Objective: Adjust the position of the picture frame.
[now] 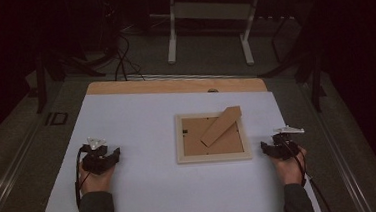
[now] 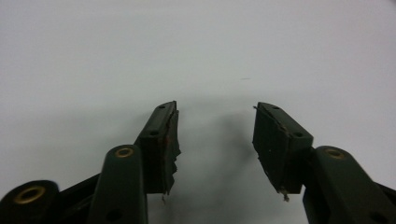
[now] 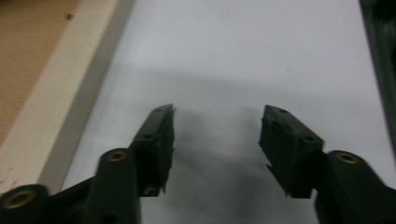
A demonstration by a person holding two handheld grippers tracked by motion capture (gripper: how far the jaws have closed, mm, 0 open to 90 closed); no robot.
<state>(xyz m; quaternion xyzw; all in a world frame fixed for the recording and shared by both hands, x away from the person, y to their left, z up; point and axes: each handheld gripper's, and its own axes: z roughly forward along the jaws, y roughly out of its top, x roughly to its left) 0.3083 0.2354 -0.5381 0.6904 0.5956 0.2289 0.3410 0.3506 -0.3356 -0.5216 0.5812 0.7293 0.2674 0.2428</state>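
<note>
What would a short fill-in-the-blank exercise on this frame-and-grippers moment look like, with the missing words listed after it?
1. The picture frame lies face ____ on the white sheet, its brown backing showing.
2. The brown stand strut lies on the backing and reaches over the frame's ____ rim.
3. The jaws of the left gripper and the right gripper stand ____, with nothing between them.
4. The gripper closer to the frame is the ____ one.

Missing words: down; far; open; right
</note>
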